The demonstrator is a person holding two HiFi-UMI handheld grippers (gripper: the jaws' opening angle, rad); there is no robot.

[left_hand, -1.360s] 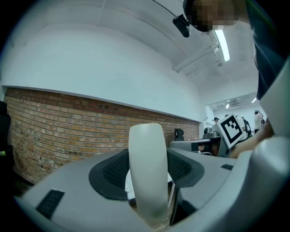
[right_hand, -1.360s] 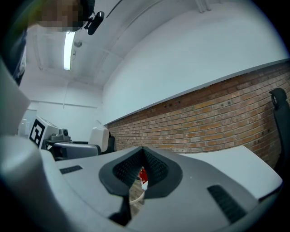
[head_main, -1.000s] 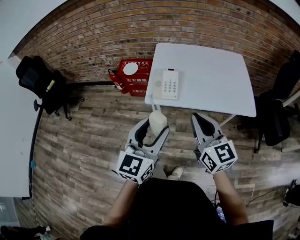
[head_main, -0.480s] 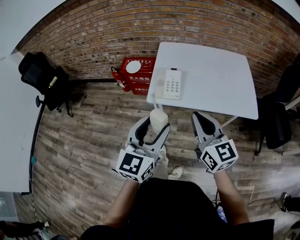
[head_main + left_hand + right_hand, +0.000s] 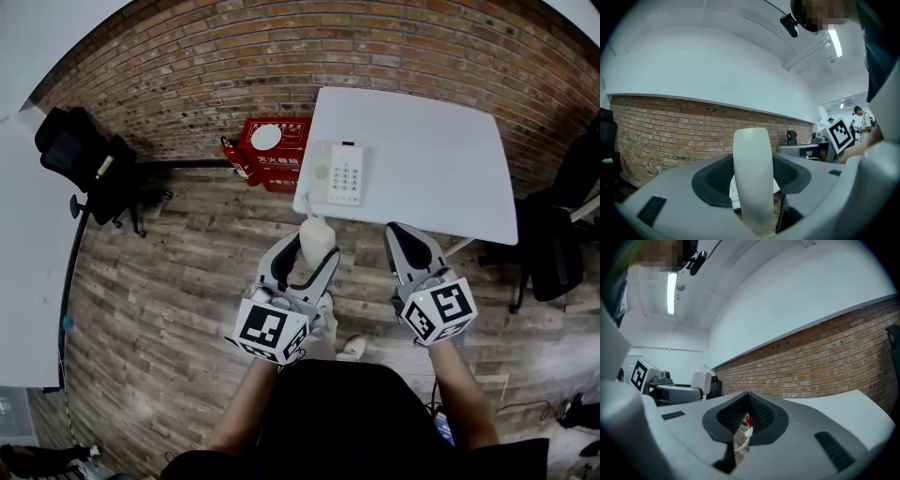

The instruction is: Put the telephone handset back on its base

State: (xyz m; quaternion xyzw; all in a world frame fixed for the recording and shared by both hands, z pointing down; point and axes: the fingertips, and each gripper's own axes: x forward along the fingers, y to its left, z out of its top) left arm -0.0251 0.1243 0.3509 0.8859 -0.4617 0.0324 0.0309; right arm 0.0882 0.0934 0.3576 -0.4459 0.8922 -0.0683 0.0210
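Observation:
A cream telephone handset stands upright between the jaws of my left gripper, which is shut on it; in the left gripper view the handset fills the middle. The white telephone base with its keypad lies at the near left corner of a white table, ahead of the handset and apart from it. A thin cord runs from the base down toward the handset. My right gripper hovers in front of the table's near edge, shut with nothing between its jaws.
A brick wall runs behind the table. A red fire-extinguisher box sits on the wooden floor left of the table. Black office chairs stand at the far left and at the right. A second white tabletop borders the left.
The table and base have drifted slightly nearer and lower in the head view. Both grippers keep their hold and spacing.

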